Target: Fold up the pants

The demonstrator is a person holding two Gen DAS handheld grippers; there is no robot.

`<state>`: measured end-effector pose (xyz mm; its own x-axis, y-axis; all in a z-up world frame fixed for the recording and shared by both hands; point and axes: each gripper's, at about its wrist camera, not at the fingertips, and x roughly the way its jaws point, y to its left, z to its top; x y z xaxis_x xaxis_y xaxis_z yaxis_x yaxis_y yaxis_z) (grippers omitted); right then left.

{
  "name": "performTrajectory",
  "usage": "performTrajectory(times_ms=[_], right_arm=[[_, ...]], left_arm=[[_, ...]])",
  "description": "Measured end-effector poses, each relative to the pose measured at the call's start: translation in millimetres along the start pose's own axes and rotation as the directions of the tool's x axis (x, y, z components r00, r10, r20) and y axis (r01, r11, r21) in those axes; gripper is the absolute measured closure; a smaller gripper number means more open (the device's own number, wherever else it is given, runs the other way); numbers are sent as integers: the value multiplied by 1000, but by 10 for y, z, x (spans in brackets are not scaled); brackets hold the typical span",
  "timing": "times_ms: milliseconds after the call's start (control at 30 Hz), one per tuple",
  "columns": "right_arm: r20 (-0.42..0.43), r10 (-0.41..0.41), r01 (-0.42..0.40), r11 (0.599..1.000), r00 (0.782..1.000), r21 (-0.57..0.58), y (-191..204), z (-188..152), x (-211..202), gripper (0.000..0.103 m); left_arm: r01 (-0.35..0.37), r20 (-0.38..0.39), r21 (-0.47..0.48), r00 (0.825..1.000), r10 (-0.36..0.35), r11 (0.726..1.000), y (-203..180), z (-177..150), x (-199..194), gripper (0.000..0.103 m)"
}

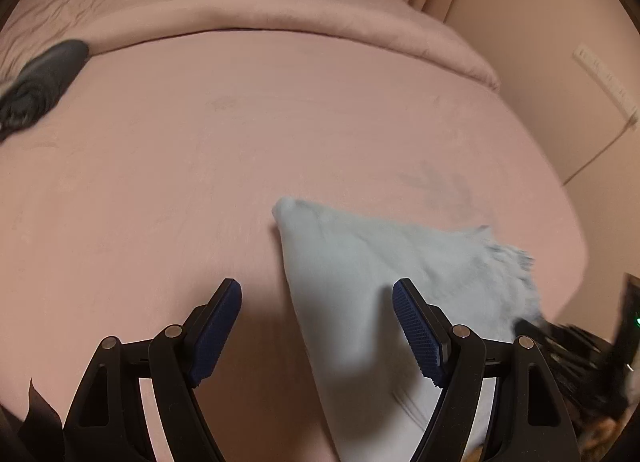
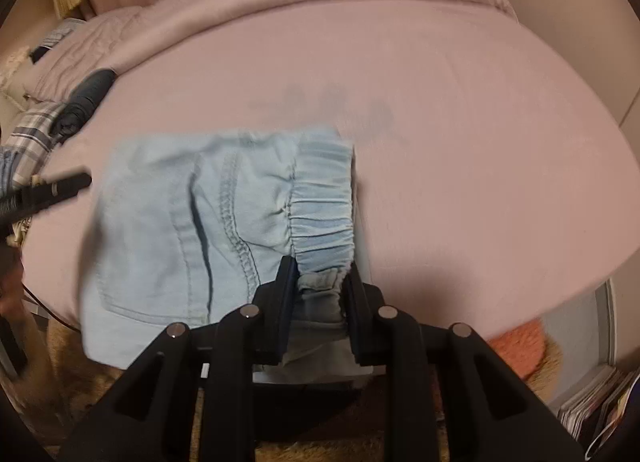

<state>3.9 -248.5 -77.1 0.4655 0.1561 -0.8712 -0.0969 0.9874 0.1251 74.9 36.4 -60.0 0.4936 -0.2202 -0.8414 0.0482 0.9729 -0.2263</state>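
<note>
Left wrist view first: my left gripper [image 1: 316,298] hangs over the pink bed [image 1: 280,122] with its fingers [image 1: 218,326] wide apart and nothing between the pads. The pale blue pants [image 1: 360,282] run as a blurred wedge from under my right-hand finger out toward the bed's near right edge. I'm above the cloth here, not gripping it. A dark rolled garment [image 1: 44,74] sits far off at the left, well apart from the job.

Right wrist view: my right gripper [image 2: 318,278] has its fingers [image 2: 286,286] clamped on the elastic waistband [image 2: 324,202] at its near end — the gathered band bunches between the pads. The pants lie folded over at the near edge of the bed, back pocket [image 2: 160,246] and seam facing up. My other gripper's tip pokes in at the left, just beside the cloth's edge.

I'd judge we're mid-fold: one corner held, the other hand free. Next I need the left fingers down on the opposite edge of the cloth, gripping cleanly, so both hands can carry the fold over evenly — lifting with one corner only would skew it.
</note>
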Motion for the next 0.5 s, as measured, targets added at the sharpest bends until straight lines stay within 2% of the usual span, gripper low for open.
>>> performTrajectory(times_ms=[100, 133, 200, 300, 500], right_arm=[[8, 28, -28, 1000, 1000, 13, -54, 26, -54, 78], [7, 29, -29, 999, 1000, 14, -52, 21, -51, 78], [6, 24, -24, 1000, 1000, 14, -77, -13, -49, 78], [4, 11, -11, 1000, 1000, 15, -53, -19, -47, 75], [2, -8, 8, 1000, 1000, 14, -99, -24, -57, 68]], left_arm=[[-54, -49, 25, 997, 55, 998, 10, 58, 326, 25], [-52, -66, 23, 996, 53, 998, 39, 59, 419, 25], [-11, -98, -37, 995, 7, 999, 149, 60, 554, 25], [35, -97, -115, 994, -46, 993, 260, -19, 500, 25], [67, -91, -116, 993, -77, 991, 333, -362, 285, 25]])
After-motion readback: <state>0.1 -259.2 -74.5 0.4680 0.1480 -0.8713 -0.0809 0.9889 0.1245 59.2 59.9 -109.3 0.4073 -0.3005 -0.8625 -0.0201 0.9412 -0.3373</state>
